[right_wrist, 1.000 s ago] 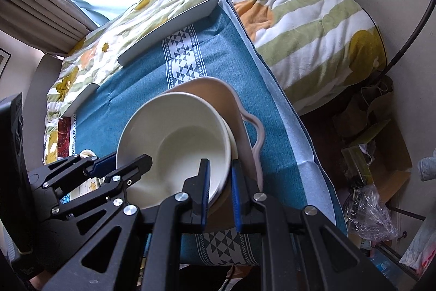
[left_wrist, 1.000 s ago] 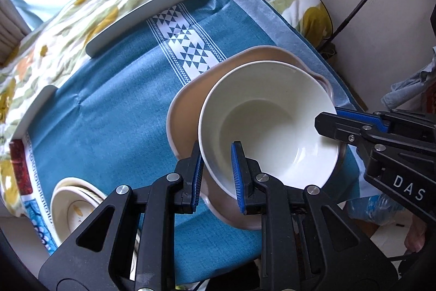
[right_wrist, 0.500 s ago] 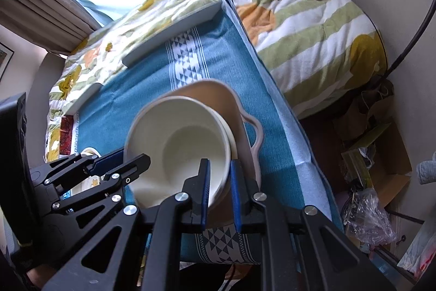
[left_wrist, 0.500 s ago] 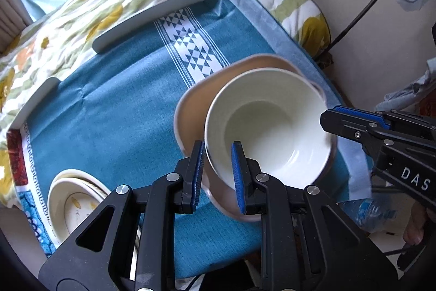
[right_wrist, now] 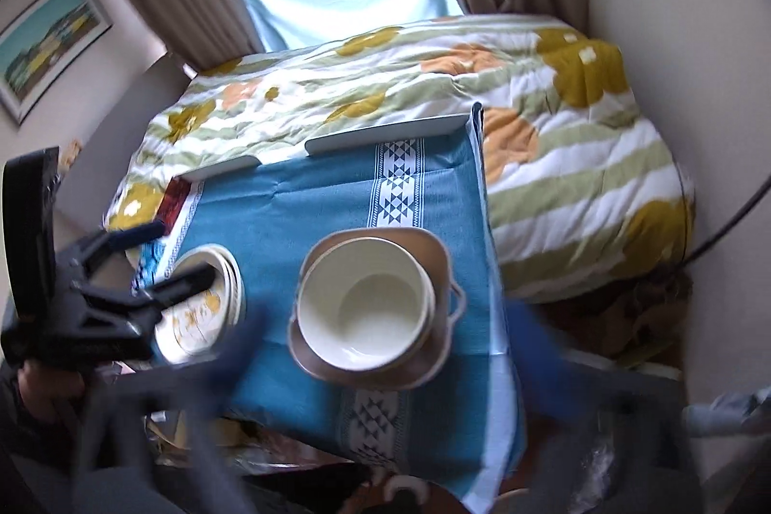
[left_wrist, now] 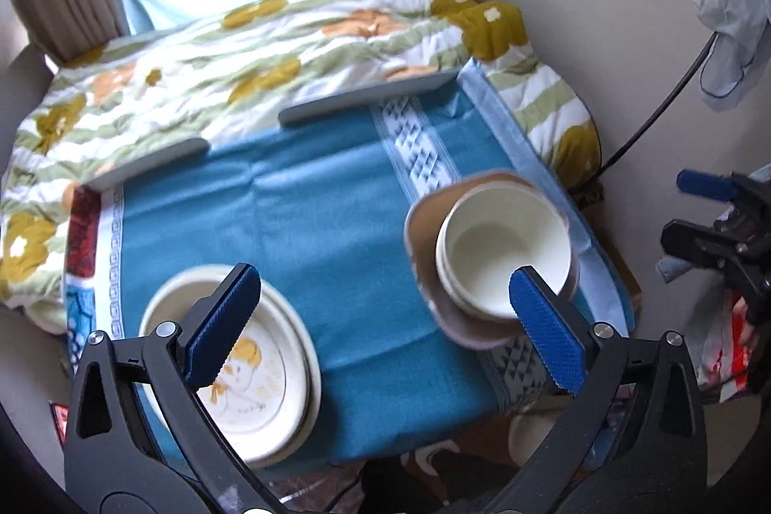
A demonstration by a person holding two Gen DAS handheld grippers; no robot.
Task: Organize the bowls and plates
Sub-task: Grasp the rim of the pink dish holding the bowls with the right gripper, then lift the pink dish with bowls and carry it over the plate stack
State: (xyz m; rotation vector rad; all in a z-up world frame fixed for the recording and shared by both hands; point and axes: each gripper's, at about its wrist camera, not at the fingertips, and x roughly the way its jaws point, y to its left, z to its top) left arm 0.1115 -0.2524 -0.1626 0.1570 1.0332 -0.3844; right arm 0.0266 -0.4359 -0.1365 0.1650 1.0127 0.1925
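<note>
A white bowl [left_wrist: 503,249] [right_wrist: 366,302] rests inside a tan handled dish [left_wrist: 421,234] [right_wrist: 436,254] near the right edge of the blue tablecloth. A stack of cream plates [left_wrist: 270,374] [right_wrist: 202,311] with a drawing on the top one lies at the near left. My left gripper [left_wrist: 385,328] [right_wrist: 180,251] hangs above the cloth, its jaws opening wide with nothing pressed between them. My right gripper [right_wrist: 392,352] [left_wrist: 684,208] is blurred, its jaws also opening, above and clear of the bowl.
The blue tablecloth [left_wrist: 308,225] covers a small table. Two grey boards [left_wrist: 366,97] lie along its far edge against a floral quilt [right_wrist: 554,119]. A wall and a black cable [left_wrist: 665,104] are at the right, with clutter on the floor below.
Both grippers were shut on the white bowl's rim. They have let go, opened wide and risen away. The bowl stays in the tan dish.
</note>
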